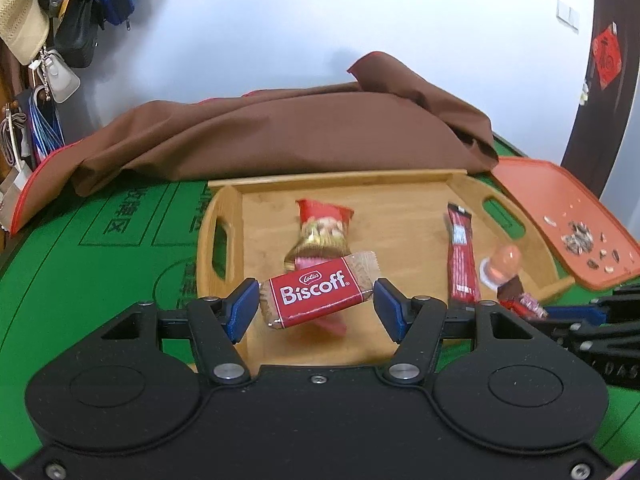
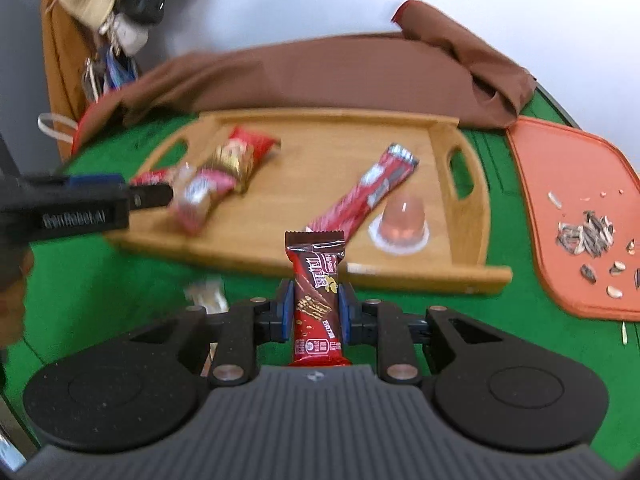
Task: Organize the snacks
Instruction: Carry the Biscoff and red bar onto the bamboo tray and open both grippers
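- Mid-sort, by the look of it: snacks being gathered onto the wooden tray (image 2: 464, 276) on the green table (image 1: 100, 280); several already in, two more in the claws
- Left gripper (image 1: 316, 306) with jaws partly apart and a Biscoff biscuit pack (image 1: 316, 296) lengthwise between the blue pads; near end against the left pad, a small gap showing at the right pad; hard to tell whether truly pinched or only resting; hovering over the tray's near edge
- Right gripper (image 2: 313, 312) clamped tight on a chocolate wafer bar (image 2: 316, 296), bar upright and sticking out past the fingertips; held over the green table just short of the tray's near edge, towards its right corner
- Already on the tray: a red-and-gold snack packet (image 1: 324, 232) mid-tray towards the far edge; a long red stick packet (image 1: 462, 256) lying towards the right handle; a jelly cup (image 2: 400, 222) near the right near corner
- Off to the right, an orange board (image 2: 576, 208) with seed shells (image 2: 586, 234); not part of the tidy-up so far
- Next move, likely: carry the wafer bar forward over the near rim into the free patch of tray left of the jelly cup, then part the jaws; biscuit pack to be set down beside the red-and-gold packet without shoving it
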{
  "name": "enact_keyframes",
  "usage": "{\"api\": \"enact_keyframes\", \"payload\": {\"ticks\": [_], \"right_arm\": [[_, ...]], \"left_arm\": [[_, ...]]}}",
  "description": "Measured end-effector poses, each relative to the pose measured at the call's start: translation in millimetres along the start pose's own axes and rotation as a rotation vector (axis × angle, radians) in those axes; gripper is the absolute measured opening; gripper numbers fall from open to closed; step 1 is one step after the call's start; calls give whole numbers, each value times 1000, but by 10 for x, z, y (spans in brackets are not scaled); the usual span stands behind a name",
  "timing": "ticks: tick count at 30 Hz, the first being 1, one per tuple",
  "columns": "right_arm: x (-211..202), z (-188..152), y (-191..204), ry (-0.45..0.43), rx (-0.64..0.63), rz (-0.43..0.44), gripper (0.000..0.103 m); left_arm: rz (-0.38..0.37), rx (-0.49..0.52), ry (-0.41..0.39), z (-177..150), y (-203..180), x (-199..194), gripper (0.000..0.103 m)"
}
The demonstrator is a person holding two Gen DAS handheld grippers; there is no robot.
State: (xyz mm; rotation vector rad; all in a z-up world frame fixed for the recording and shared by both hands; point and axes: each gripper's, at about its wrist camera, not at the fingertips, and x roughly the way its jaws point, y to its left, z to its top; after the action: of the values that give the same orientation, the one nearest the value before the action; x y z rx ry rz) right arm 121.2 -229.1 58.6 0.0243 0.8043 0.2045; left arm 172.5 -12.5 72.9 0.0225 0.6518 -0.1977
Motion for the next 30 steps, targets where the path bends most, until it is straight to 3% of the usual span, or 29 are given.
{"api": "enact_keyframes", "payload": {"ticks": [9,14,21,26,30], "right_arm": [[252,608,-47,-8,117,17,27],[583,847,28,-3,178,1,27],[962,891,91,63,203,15,27],[1073,858,101,65,179,-24,27],[1106,845,79,66,168,-38,27]], "left_arm": [[20,-63,5,443,103,304,61],[40,-104,52,661,116,669,61],[87,-94,106,762,120,1095,61],[62,-133,153,690,182,1285,61],[53,-131,143,676,170,1317,61]]}}
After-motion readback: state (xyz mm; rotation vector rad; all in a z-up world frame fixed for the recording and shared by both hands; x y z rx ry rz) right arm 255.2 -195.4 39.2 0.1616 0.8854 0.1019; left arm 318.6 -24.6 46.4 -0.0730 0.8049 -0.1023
